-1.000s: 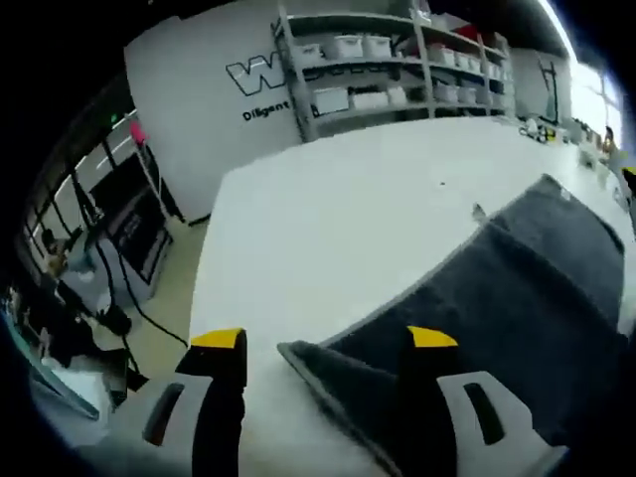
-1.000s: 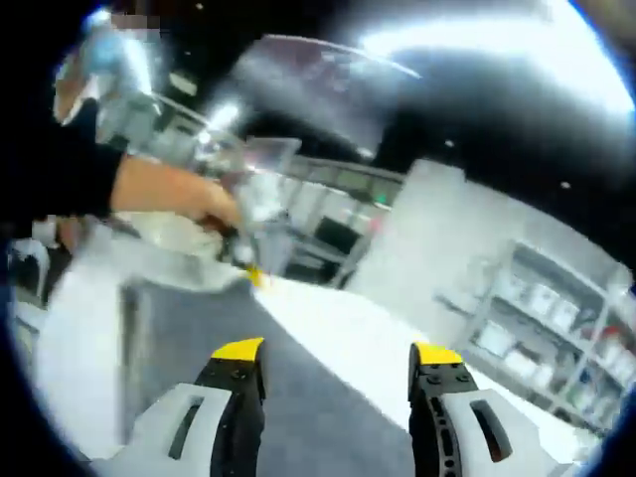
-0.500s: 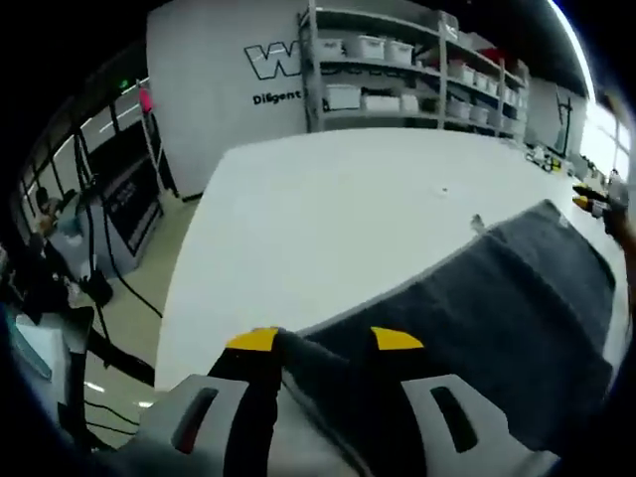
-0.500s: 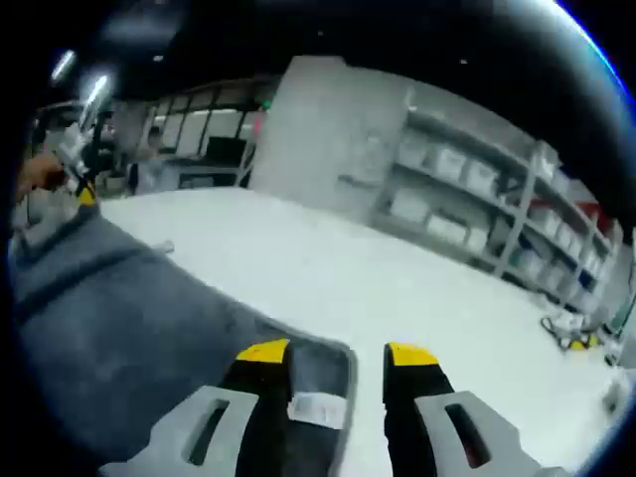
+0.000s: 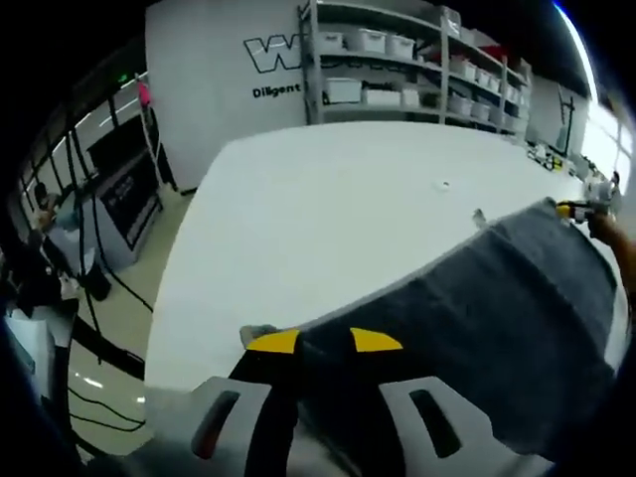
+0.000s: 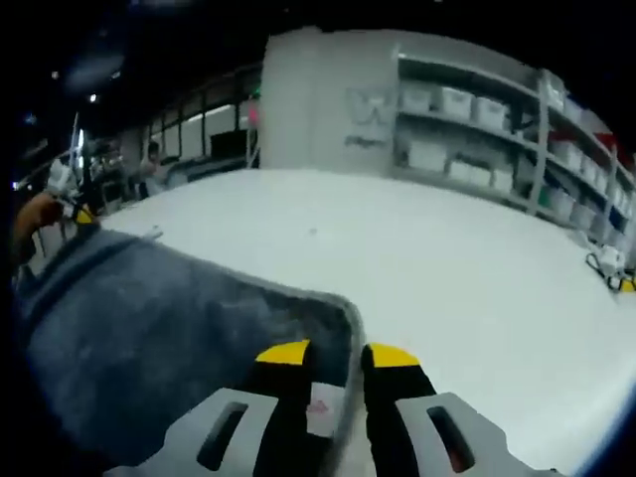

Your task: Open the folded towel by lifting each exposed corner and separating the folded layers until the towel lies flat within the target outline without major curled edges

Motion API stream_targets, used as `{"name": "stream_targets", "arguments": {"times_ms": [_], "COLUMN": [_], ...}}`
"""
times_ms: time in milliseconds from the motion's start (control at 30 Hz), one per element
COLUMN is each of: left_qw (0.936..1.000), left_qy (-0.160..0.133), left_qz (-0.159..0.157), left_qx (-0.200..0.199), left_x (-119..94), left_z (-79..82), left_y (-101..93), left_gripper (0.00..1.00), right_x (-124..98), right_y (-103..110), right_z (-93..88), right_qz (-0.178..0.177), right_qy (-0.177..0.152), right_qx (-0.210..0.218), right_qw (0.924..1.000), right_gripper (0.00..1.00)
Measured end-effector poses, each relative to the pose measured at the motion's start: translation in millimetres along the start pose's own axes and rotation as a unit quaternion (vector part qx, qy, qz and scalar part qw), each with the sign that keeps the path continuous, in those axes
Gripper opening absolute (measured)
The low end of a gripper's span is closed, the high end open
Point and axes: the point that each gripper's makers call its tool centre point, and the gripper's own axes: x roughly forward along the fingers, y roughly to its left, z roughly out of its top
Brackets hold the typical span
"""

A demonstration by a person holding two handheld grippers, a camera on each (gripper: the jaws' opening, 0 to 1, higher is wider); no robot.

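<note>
Left gripper [image 5: 325, 342] has its yellow-tipped jaws drawn close on a corner of the dark grey towel [image 5: 477, 328], the cloth pinched between them at the towel's near edge. Right gripper [image 6: 338, 355] is likewise nearly closed, clamped on another corner of the towel [image 6: 159, 348], where a small white label [image 6: 320, 409] sits between the jaws.

In the left gripper view the towel spreads from the jaws toward the right over the white table [image 5: 328, 219], its long edge running diagonally away. At the towel's far corner the other gripper and a hand [image 5: 604, 224] show, touching the cloth there. Small marks [image 5: 444, 185] lie on the table beyond the towel's long edge, too small to identify.

In the right gripper view the towel lies to the left of the jaws, with a pale hem curving round its corner. At its far left end a hand [image 6: 35, 219] holds the other gripper against the cloth.

Beyond the table, well apart from the towel, stand grey shelving racks [image 5: 417, 70] loaded with white bins, beside a white wall carrying dark lettering [image 5: 273, 60]. A yellow-and-black object [image 6: 614, 273] lies at the table's far right edge, well away from the towel.
</note>
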Motion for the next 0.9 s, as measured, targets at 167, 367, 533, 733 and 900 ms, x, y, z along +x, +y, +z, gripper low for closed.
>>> {"name": "stream_targets", "arguments": {"times_ms": [167, 367, 533, 733, 900], "left_qw": [0.9999, 0.9999, 0.9999, 0.999, 0.9992], "left_qy": [-0.001, -0.003, -0.004, -0.008, -0.012], "left_qz": [-0.013, -0.013, -0.008, 0.045, 0.031], "left_qx": [-0.006, -0.004, -0.01, 0.006, -0.024], "left_x": [2, -3, -5, -15, -14], "left_z": [-3.5, -3.8, -1.4, -1.4, -4.4], "left_y": [-4.8, -5.3, 9.9, 26.4, 20.4], "left_gripper": [0.0, 0.0, 0.0, 0.39, 0.5], "right_x": [-2, -1, -1, 1, 0], "right_y": [-2, -17, -20, -21, -20], "right_z": [0.0, -1.5, -2.1, -1.4, -1.8], "right_qz": [0.003, -0.003, -0.007, -0.008, -0.007], "right_qy": [-0.004, 0.009, 0.008, 0.009, 0.004], "right_qx": [-0.009, -0.018, -0.025, -0.031, -0.026], "right_qw": [0.9999, 0.9998, 0.9996, 0.9994, 0.9996], "right_gripper": [0.0, 0.0, 0.0, 0.0, 0.0]}}
